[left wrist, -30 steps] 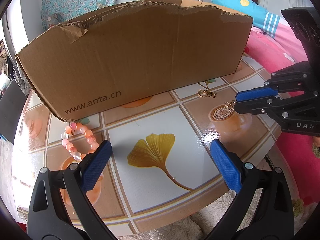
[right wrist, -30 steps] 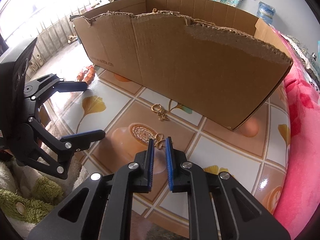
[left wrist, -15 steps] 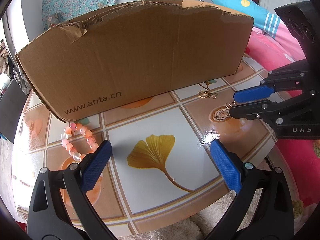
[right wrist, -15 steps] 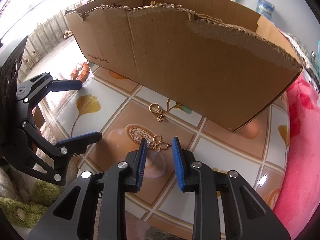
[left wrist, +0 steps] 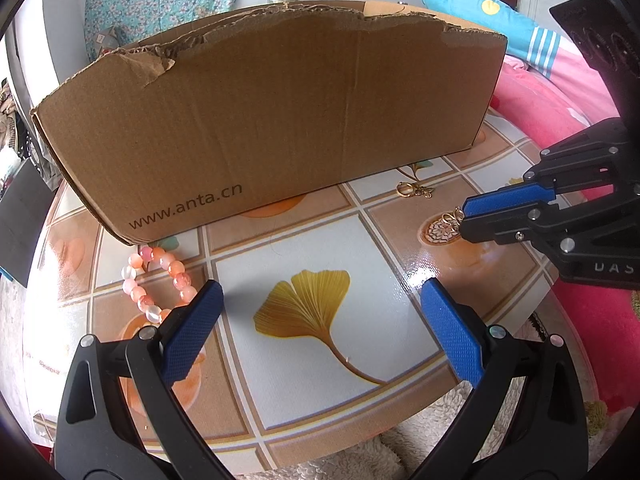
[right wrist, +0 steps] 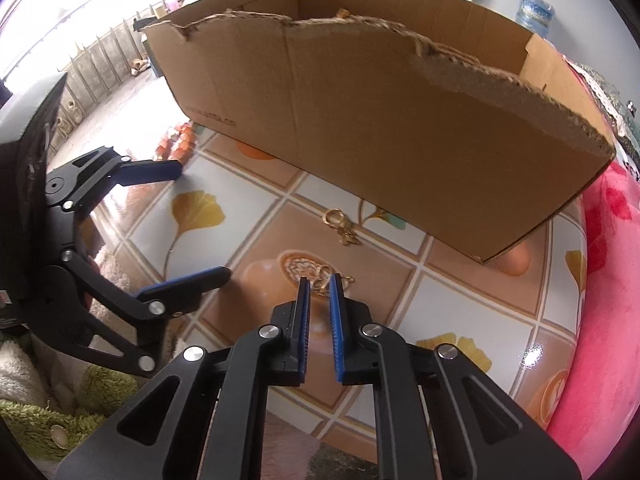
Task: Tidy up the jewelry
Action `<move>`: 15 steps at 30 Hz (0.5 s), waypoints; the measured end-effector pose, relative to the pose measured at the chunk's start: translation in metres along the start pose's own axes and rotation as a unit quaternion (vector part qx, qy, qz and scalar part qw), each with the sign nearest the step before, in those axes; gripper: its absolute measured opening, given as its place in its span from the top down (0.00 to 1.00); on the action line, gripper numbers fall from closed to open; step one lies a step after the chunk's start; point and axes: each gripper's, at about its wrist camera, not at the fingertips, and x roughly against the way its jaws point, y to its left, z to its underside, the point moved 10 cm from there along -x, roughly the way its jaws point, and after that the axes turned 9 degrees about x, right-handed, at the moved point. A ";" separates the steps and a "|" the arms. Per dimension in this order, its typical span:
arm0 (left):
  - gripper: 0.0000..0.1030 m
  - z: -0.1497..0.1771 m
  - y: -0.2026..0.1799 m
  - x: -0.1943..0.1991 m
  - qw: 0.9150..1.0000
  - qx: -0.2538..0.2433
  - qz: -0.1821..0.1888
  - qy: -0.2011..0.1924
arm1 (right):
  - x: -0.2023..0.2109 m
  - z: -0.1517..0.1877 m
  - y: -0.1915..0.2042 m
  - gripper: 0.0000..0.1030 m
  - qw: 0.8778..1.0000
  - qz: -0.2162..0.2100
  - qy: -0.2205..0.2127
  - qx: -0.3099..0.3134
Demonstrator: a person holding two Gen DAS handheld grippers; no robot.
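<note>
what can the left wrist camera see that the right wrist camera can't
Only the left wrist view shows the pink and orange beaded bracelet clearly; the right view catches only a blur of it. Only the right wrist view shows inside the brown cardboard box. Both show the loose gold ring charm, the left hand-held gripper open, and the right hand-held gripper with its jaws narrowly around a second gold charm.

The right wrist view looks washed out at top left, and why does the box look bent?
Right wrist view: daylight overexposes the upper left, and the fisheye lens bows the cardboard box. Left wrist view: evenly lit, same bowing, with a small glare patch on the glossy table.
</note>
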 end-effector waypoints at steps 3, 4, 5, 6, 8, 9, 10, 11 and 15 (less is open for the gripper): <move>0.07 -0.002 -0.002 -0.002 1.000 0.000 0.000 0.000 | -0.001 -0.003 -0.002 0.76 1.000 0.005 -0.002 0.000; 0.07 -0.003 -0.002 -0.002 1.000 0.000 0.000 0.000 | -0.002 -0.004 -0.003 0.76 1.000 0.008 -0.001 0.001; 0.07 -0.003 -0.002 -0.002 1.000 0.000 0.000 0.000 | -0.003 -0.005 -0.004 0.76 1.000 0.010 0.000 0.002; 0.07 -0.002 -0.002 -0.002 1.000 0.000 0.000 0.000 | -0.004 -0.005 -0.005 0.76 1.000 0.010 0.001 0.004; 0.07 -0.003 -0.002 -0.002 1.000 0.000 0.000 -0.001 | -0.007 -0.005 -0.004 0.76 1.000 0.010 0.005 0.011; 0.07 -0.003 -0.002 -0.002 1.000 0.000 0.000 -0.001 | -0.009 -0.005 -0.003 0.76 1.000 0.010 0.008 0.015; 0.07 -0.003 -0.002 -0.002 1.000 0.000 0.000 -0.001 | -0.011 -0.004 -0.003 0.76 1.000 0.010 0.012 0.018; 0.07 -0.002 -0.002 -0.002 1.000 0.000 0.000 -0.001 | -0.011 -0.004 -0.003 0.76 1.000 0.009 0.010 0.017; 0.07 -0.005 -0.004 -0.003 1.000 0.000 -0.001 -0.001 | -0.017 -0.007 -0.003 0.78 1.000 0.000 0.012 0.015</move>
